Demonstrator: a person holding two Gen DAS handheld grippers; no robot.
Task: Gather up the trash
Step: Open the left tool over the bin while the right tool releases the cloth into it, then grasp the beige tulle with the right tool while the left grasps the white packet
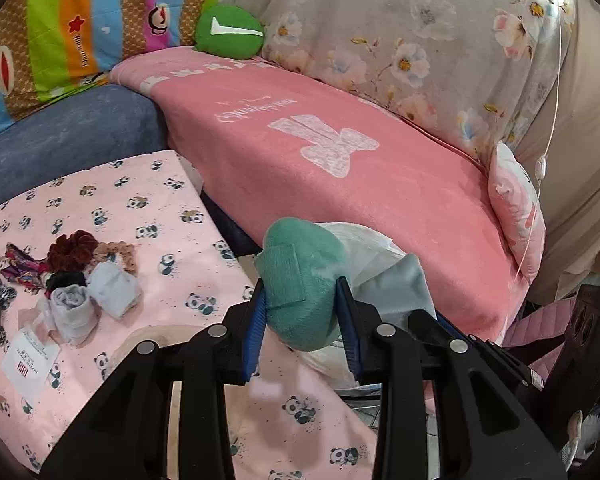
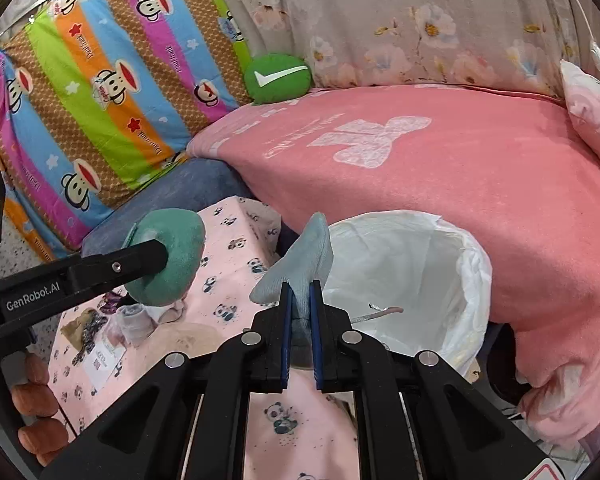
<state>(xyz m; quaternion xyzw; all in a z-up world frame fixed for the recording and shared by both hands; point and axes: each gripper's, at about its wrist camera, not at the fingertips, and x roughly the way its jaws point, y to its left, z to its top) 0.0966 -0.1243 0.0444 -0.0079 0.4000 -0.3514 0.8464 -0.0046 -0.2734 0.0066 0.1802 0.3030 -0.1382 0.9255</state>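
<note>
A pink blanket-draped sofa [image 2: 460, 184] backed by cartoon-striped and floral covers fills the background, with a panda-print cloth spread over the worktop [image 1: 140, 208] in front of it. We see the left gripper [image 1: 302, 312] clamped on a green rolled sock [image 1: 300, 284], its blue pads pressing both sides of the bundle. The right gripper [image 2: 300, 320] is pinched nearly together on a pale blue sock [image 2: 304, 260], whose long axis points up and away from the jaws. The white-lined bin [image 2: 412, 272] stands just right of the worktop, against the sofa front, its mouth open just beyond and right of the right gripper. We judge the right hand the nearer: its sock already hangs by the rim, while the left gripper's bundle sits over the worktop, with the right gripper between it and the bin. More rolled socks and hair ties [image 1: 76, 280] lie on the cloth at left.
</note>
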